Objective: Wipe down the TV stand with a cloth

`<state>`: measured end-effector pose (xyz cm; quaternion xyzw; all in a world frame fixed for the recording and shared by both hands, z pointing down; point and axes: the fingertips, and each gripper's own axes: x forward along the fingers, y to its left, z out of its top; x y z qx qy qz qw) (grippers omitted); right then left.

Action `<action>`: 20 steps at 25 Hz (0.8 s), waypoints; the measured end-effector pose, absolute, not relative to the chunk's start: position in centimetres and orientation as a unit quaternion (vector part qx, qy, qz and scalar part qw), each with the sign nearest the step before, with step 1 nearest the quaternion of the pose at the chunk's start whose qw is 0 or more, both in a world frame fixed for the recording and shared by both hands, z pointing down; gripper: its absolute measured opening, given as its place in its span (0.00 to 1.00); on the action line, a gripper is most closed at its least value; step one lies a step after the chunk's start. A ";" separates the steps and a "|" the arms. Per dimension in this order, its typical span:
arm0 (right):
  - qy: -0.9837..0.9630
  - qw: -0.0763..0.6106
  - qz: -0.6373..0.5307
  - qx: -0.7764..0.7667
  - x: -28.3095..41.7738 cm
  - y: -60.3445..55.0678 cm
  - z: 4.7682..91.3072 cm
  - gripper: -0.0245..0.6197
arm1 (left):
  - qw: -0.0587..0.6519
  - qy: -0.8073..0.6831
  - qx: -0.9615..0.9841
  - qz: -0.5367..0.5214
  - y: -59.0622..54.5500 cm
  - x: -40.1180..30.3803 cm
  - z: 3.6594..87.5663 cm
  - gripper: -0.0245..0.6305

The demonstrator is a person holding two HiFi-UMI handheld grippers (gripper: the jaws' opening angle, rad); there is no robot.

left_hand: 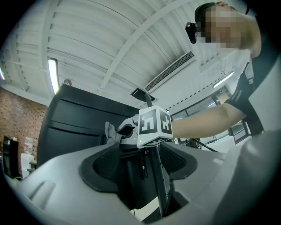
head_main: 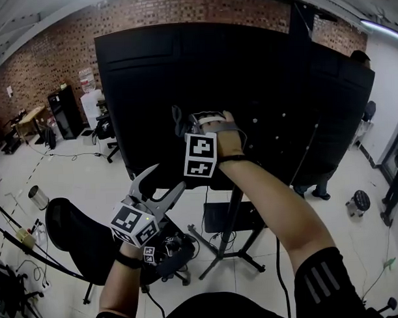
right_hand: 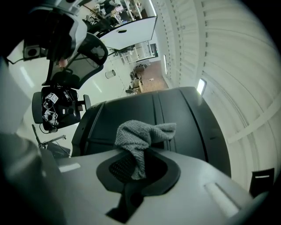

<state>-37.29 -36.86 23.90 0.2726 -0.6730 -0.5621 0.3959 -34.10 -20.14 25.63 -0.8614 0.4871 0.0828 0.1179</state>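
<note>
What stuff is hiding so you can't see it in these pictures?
- TV screen side: every view shows only its black back.
- Where the cloth meets the TV: in the head view, the right gripper and hand cover it.
- TV stand top: in the head view, the right arm crosses it.

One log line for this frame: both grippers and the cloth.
right gripper: shut on grey cloth, by TV back panel | left gripper: open, empty, held lower
</note>
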 end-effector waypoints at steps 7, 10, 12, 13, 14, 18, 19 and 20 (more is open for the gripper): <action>-0.632 0.443 -0.566 0.289 -33.3 -38.0 24.5 0.08 | 0.109 0.463 -0.876 0.085 -20.8 -31.5 25.5 0.52; -0.621 0.460 -0.560 0.297 -31.8 -38.4 24.5 0.08 | 0.109 0.447 -0.884 0.089 -21.2 -30.0 25.6 0.52; -0.614 0.478 -0.549 0.305 -30.1 -38.7 24.6 0.08 | 0.111 0.436 -0.888 0.091 -21.3 -29.0 25.7 0.52; -0.609 0.487 -0.544 0.310 -29.2 -38.8 24.7 0.08 | 0.111 0.432 -0.890 0.091 -21.4 -28.6 25.8 0.52; -0.602 0.494 -0.542 0.315 -28.4 -38.9 24.6 0.08 | 0.111 0.429 -0.892 0.092 -21.5 -28.3 25.9 0.52; -0.574 0.513 -0.550 0.324 -26.7 -39.0 24.4 0.08 | 0.104 0.416 -0.898 0.096 -21.8 -27.3 26.0 0.52; -0.570 0.517 -0.551 0.324 -26.4 -39.0 24.4 0.08 | 0.103 0.412 -0.900 0.096 -21.8 -27.0 26.0 0.52; -0.566 0.519 -0.552 0.323 -26.2 -39.0 24.4 0.08 | 0.103 0.410 -0.901 0.096 -21.8 -26.7 25.8 0.52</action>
